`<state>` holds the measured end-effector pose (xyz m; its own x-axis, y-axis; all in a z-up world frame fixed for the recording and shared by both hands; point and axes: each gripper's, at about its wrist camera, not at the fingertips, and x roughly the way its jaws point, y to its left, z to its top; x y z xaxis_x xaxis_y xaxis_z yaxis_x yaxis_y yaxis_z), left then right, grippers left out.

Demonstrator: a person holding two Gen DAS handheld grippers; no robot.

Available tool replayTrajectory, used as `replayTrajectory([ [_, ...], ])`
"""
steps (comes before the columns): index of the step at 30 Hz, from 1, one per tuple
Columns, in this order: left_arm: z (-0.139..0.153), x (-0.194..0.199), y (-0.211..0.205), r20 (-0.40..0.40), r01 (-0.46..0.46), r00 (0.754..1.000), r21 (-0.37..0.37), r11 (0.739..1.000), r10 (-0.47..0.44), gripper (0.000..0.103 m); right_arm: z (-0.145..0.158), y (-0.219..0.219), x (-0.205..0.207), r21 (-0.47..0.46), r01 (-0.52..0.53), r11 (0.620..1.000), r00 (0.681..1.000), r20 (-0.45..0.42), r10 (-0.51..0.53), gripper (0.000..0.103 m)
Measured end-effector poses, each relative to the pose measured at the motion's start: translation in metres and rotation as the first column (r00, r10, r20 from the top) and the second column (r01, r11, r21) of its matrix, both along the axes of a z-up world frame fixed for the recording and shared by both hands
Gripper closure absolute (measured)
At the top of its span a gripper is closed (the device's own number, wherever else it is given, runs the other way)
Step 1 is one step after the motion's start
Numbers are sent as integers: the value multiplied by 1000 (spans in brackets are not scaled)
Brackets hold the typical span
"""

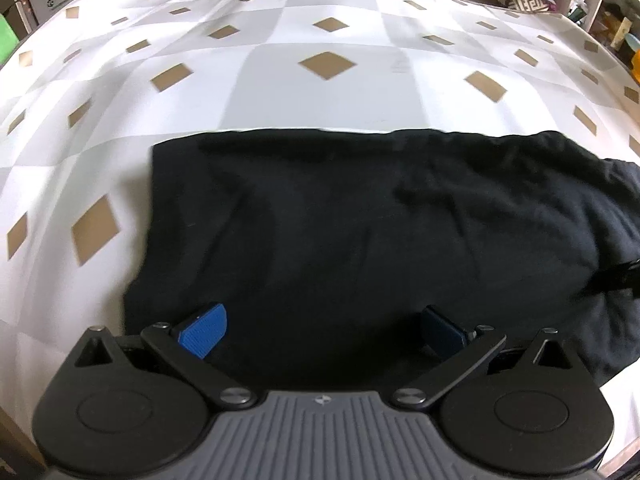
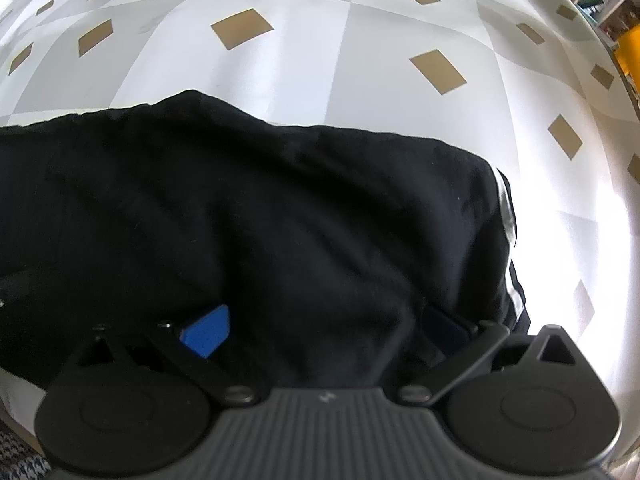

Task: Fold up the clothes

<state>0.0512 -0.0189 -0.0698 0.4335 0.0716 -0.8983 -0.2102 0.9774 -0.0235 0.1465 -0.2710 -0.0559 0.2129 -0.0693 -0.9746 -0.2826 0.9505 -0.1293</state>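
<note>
Black garment [image 1: 360,232] spread on the patterned cloth [image 1: 328,92], near edge at six o'clock. Left gripper [image 1: 322,334] and right gripper [image 2: 324,332] both spread wide, holding nothing. Best pinched at both near corners together, then lifted evenly toward twelve o'clock.

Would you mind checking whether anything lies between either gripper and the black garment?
Nothing visible does. The left gripper and right gripper are both open directly over the black garment, on the patterned cloth.

A black garment [image 1: 360,232] lies spread, slightly rumpled, on the diamond-patterned cloth, white stripes at one edge.
</note>
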Motion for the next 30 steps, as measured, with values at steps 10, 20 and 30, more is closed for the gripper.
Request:
replayTrajectory([
  [10,-1,-14,32,-6,-31,999,20,999,31,0,-2,0,3,24,3,1000,1000,-7,-2,1],
  [20,0,-16,35,-29,-14,999,31,999,15,0,-3,-6,8,25,18,1000,1000,9,-18,1],
  [30,11,-26,41,-17,-56,998,34,998,57,3,3,3,14,11,-4,1000,1000,14,4,4],
])
